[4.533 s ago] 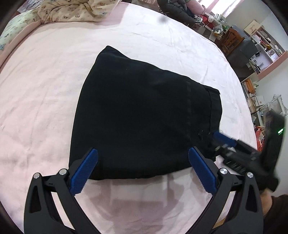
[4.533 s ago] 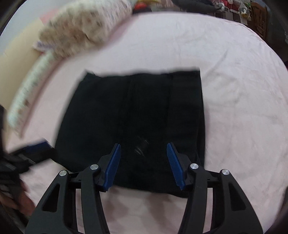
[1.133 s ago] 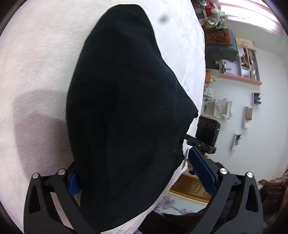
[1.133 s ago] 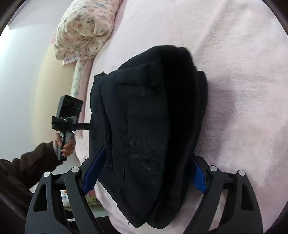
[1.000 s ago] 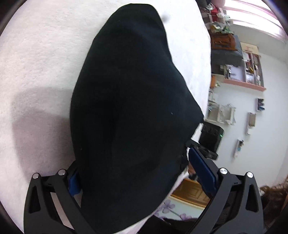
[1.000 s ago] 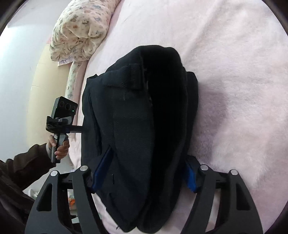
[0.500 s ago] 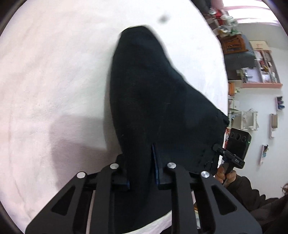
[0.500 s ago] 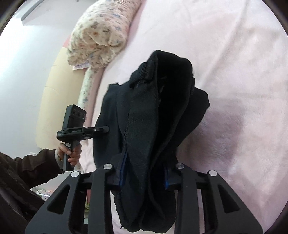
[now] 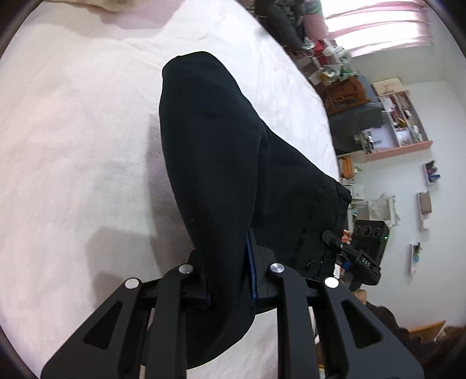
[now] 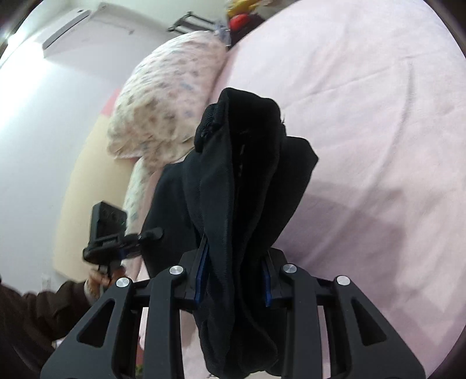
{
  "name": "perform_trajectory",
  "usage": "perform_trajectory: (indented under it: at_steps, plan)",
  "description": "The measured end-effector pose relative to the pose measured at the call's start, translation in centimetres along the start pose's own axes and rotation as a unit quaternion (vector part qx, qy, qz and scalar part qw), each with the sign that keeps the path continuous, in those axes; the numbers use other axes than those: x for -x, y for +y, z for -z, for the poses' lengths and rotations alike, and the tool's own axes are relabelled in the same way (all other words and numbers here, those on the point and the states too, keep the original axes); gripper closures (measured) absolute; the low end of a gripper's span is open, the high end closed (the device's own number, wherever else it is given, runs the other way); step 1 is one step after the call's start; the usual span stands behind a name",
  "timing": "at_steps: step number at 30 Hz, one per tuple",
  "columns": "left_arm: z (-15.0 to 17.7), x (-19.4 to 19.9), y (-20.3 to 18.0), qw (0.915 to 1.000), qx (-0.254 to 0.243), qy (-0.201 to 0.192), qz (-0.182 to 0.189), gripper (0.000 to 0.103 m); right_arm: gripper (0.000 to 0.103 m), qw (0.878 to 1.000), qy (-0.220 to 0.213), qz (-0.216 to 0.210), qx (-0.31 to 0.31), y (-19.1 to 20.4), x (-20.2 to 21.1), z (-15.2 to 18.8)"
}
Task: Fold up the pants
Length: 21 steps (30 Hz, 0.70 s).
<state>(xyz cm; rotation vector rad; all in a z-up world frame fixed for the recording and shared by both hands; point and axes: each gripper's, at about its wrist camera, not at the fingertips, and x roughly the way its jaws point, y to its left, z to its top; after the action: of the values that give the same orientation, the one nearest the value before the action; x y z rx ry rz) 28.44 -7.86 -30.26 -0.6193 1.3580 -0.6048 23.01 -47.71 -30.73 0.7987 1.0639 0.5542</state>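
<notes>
A bed [image 9: 72, 131] spread with a pale pink sheet fills most of both views. At upper right of the left view, a bright window with pink blinds [image 9: 378, 32] is seen above cluttered wooden furniture [image 9: 343, 93] and a pink wall shelf [image 9: 399, 145]. A floral quilt [image 10: 163, 99] and a white air conditioner [image 10: 70, 26] appear at upper left of the right view.

Black pants [image 9: 233, 163], folded into a thick bundle, bunched and lifted at the near edge, far end draping down onto the pink bed sheet [image 9: 72, 131]. Layers hang in vertical folds; waistband edge visible at top in right wrist view [image 10: 241, 180].
</notes>
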Motion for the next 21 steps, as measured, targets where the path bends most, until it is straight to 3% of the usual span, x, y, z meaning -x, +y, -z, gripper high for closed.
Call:
perform_trajectory:
  at_steps: [5,8,10,13,15,18,20,21]
  plan:
    - [-0.7,-2.1,1.4,0.9980,0.005,0.003,-0.063,0.085,0.072,0.997,-0.002,0.068,-0.026,-2.2,-2.0,0.0]
    - [-0.1,-3.9,2.2,0.9891,-0.024,0.009,-0.145,0.061,0.060,0.991,-0.020,0.119,-0.049,-2.9,-3.1,0.7]
    - [-0.2,-4.0,2.2,0.9830,-0.032,-0.004,-0.181,0.036,0.054,0.988,-0.034,0.140,-0.047,-2.6,-3.0,0.8]
    - [0.0,-2.6,2.6,0.9777,-0.015,-0.022,-0.208,0.024,0.039,0.984,-0.034,0.165,-0.048,-2.4,-1.9,0.7]
    - [0.1,-0.5,2.0,0.9666,-0.027,-0.051,-0.250,0.021,0.038,0.980,-0.049,0.192,-0.025,-1.9,-0.3,0.7]
    - [0.6,3.2,-0.2,0.9362,-0.067,-0.149,-0.311,0.018,0.037,0.960,-0.122,0.247,0.048,0.9,2.4,0.7]
    - [1.2,4.1,-2.2,0.9245,-0.096,-0.199,-0.311,0.007,0.037,0.941,-0.159,0.271,0.129,4.0,2.8,1.1]
    - [1.4,3.7,-4.0,0.9233,-0.117,-0.213,-0.297,0.002,0.038,0.929,-0.155,0.286,0.176,5.7,1.9,1.3]
